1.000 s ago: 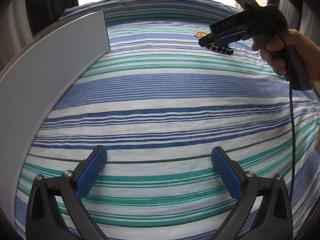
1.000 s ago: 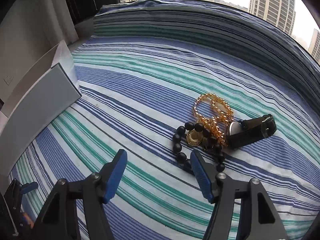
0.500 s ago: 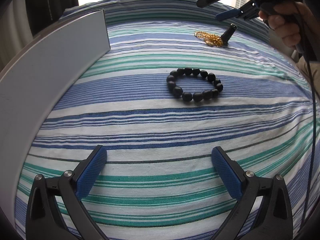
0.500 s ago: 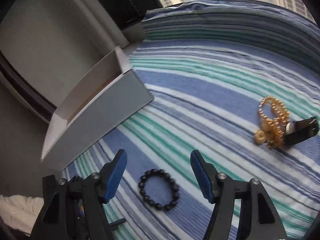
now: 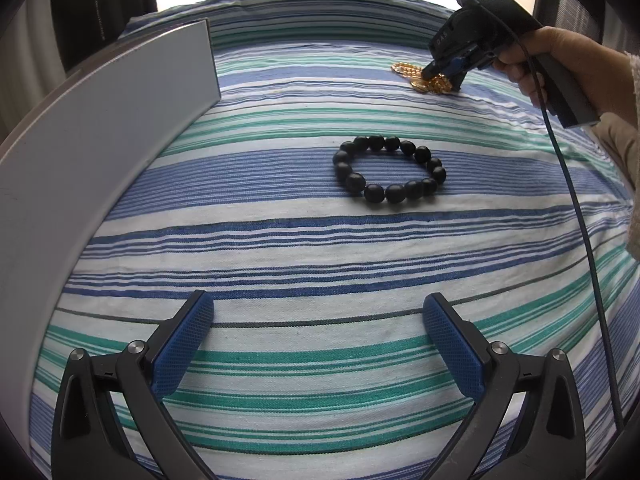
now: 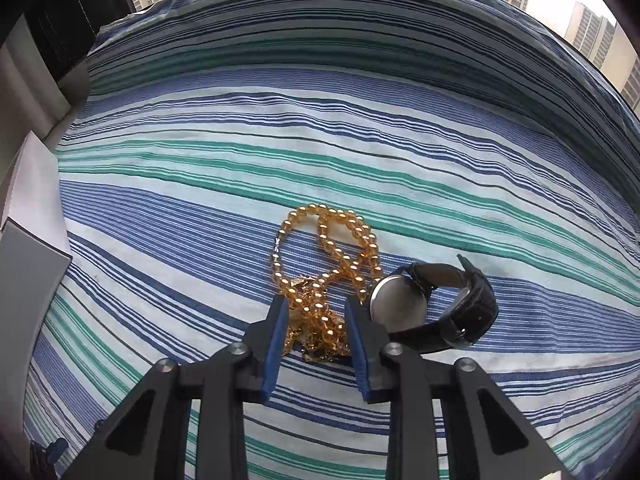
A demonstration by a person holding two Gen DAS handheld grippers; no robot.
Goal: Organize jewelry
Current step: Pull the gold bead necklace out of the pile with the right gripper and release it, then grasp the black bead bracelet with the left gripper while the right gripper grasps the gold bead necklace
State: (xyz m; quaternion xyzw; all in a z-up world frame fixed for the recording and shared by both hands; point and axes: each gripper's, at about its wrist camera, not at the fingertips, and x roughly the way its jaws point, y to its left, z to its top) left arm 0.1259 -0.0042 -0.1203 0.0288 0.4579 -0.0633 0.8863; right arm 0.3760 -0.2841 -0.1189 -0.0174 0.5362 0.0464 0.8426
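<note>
- Box (image 5: 100, 128) first, since it's farthest left: the grey wall stands along the left edge of the striped cloth (image 5: 320, 248), well to the left of the black bead bracelet (image 5: 390, 170). We'd guess that's where the jewelry ends up, though we can't see inside it from here.
- Left gripper (image 5: 318, 332) hangs nearer to us than the bracelet, jaws spread wide with nothing between them. We'd leave it parked, clear of the bracelet.
- The bracelet lies flat in a neat ring, alone on a blue stripe, apart from both tools.
- Beyond the bracelet and off to its right is the amber bead necklace (image 6: 320, 280), piled in loops with a gold pendant tangled at the near end. That's the piece in hand, we reckon.
- Right gripper (image 6: 316, 312) is down on that pile, jaws drawn in close either side of the bunched strands. Whether the pads are actually pinching yet, we honestly can't tell.
- Tips for doing it well: close on the thick knot of beads, not one strand, or round beads will squirt out. Lift straight up and slowly so the loose loops trail free.
- Watch (image 6: 432, 308) sits just right of the necklace, its case touching or nearly touching the right finger, a strand running up against it. We'd check it doesn't get dragged along.
</note>
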